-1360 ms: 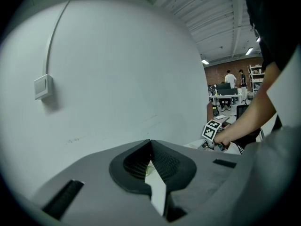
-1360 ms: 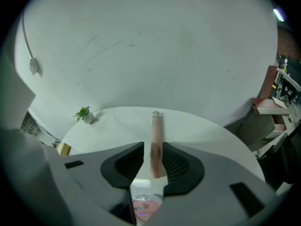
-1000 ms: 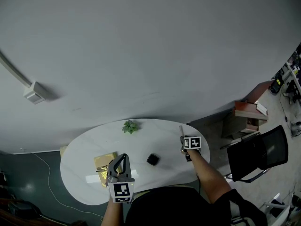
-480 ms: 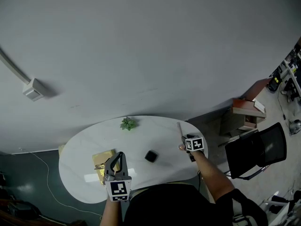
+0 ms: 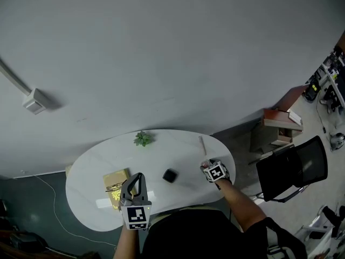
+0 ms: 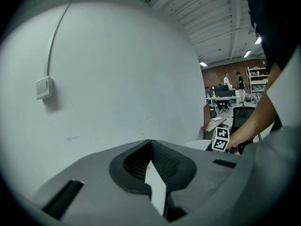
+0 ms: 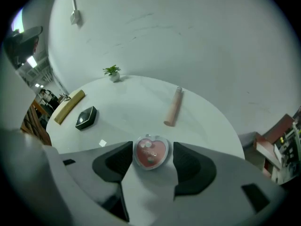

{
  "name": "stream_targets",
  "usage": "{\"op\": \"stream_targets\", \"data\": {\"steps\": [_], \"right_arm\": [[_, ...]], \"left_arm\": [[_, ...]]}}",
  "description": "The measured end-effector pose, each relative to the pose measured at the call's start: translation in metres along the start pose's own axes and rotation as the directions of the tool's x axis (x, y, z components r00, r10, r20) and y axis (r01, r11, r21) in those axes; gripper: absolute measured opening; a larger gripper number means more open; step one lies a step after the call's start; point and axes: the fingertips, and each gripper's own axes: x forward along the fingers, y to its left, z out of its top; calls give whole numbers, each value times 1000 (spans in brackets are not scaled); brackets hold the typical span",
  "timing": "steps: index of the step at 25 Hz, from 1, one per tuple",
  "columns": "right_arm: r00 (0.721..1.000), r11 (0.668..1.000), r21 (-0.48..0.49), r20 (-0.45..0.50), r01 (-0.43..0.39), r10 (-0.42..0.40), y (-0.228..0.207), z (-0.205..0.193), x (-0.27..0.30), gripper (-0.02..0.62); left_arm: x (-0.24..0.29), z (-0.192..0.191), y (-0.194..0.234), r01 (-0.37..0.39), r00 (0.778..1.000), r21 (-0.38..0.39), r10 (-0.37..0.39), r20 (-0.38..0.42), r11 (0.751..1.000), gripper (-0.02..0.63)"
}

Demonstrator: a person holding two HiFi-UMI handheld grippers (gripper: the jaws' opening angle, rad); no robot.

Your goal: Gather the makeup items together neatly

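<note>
While I'm gathering makeup toward black case (image 7: 86,117), right gripper (image 7: 151,148) is hovering right of case, jaws just opening wide, straddling heart compact (image 7: 150,156) unpinched, likely lining up grab. Left gripper (image 6: 151,145) is idling clenched, empty, left of case.

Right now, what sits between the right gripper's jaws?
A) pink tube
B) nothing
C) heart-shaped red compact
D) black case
C: in the right gripper view the heart-shaped red compact lies on the table between the right gripper's jaws, which have just been opening and stand apart from it. The pink tube and black case lie further off.
</note>
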Motion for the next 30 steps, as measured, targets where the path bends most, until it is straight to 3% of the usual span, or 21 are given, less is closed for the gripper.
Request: {"op": "stream_targets", "data": {"steps": [3, 9, 20, 30], "right_arm": [[1000, 998, -52, 14, 27, -26, -2, 6, 0, 266], [1000, 999, -33, 27, -11, 12, 9, 13, -8, 244], [994, 998, -22, 90, -59, 61, 22, 90, 6, 244], [999, 1000, 9, 46, -26, 25, 8, 114, 41, 245]], "left_arm": [[-5, -7, 0, -10, 1000, -11, 9, -15, 1000, 21], [-13, -13, 3, -34, 999, -29, 33, -24, 999, 21], [-11, -19, 21, -70, 997, -48, 68, -36, 996, 21], [3, -30, 41, -78, 995, -52, 74, -72, 996, 21]]}}
